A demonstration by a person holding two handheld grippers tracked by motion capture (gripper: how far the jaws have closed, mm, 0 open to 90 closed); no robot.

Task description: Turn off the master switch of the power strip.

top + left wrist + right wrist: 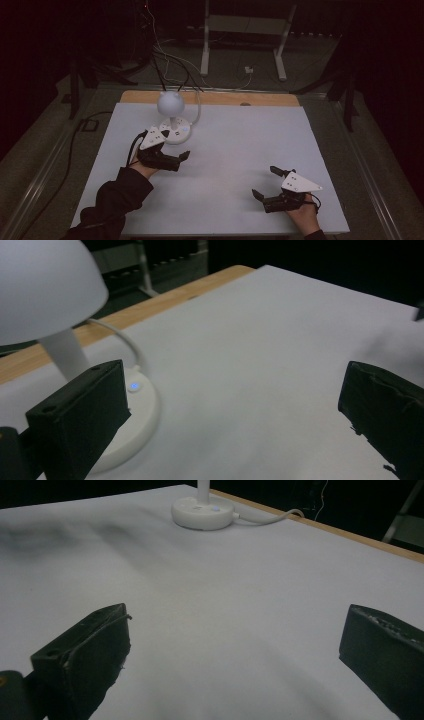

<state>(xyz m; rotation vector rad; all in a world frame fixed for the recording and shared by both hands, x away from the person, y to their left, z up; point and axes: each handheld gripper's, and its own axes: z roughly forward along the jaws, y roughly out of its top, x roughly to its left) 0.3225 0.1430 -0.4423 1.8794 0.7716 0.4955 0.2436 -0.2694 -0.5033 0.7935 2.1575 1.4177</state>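
Lamp point(171, 112) stands beside the spread left hand-held gripper point(175, 159) on the table point(240, 150).

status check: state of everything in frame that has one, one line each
desk lamp: upright on its round base, shade unlit as far as I can tell
base button: small blue light glowing
lamp cable: attached at the base, runs off the far table edge
left gripper: open, empty, beside the lamp base
right gripper: open, empty, over bare table
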